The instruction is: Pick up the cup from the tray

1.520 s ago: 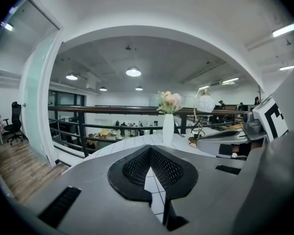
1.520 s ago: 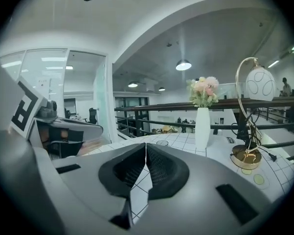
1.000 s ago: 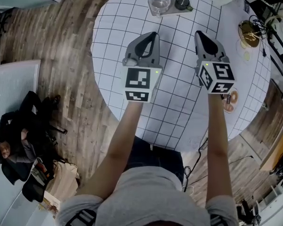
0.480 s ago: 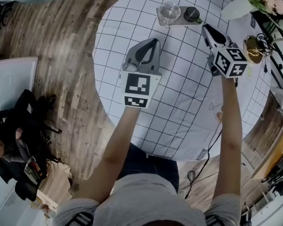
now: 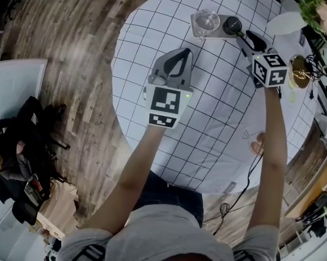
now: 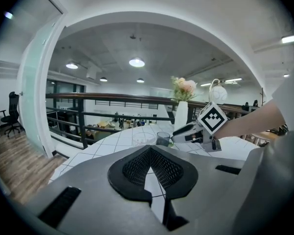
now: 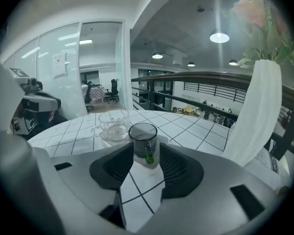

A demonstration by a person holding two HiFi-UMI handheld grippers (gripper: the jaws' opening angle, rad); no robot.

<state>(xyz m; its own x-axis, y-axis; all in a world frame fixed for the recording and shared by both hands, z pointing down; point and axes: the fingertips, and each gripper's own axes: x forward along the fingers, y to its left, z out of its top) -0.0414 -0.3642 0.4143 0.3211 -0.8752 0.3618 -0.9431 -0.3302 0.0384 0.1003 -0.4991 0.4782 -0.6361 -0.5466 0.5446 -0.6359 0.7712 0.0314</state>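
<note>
A small grey tray [image 5: 220,20] lies at the far side of the round white gridded table [image 5: 152,26]. On it stand a clear glass cup with a handle [image 5: 207,19] [image 7: 112,125] and a dark tumbler cup [image 5: 232,24] [image 7: 144,141]. My right gripper [image 5: 245,35] [image 7: 144,155] reaches up to the tray, its jaws opening; the dark cup stands just ahead between the tips, and the pads do not touch it. My left gripper [image 5: 177,53] [image 6: 149,153] hovers shut and empty over the table's middle, short of the tray.
A white vase with pink flowers [image 5: 288,22] [image 7: 257,116] stands just right of the tray. A gold object [image 5: 298,64] and cables lie at the table's right edge. The wooden floor and a seated person [image 5: 11,167] are at the left.
My right gripper has travelled forward from mid-table to the tray, up to the dark cup. The left gripper has stayed about where it was, still shut.
</note>
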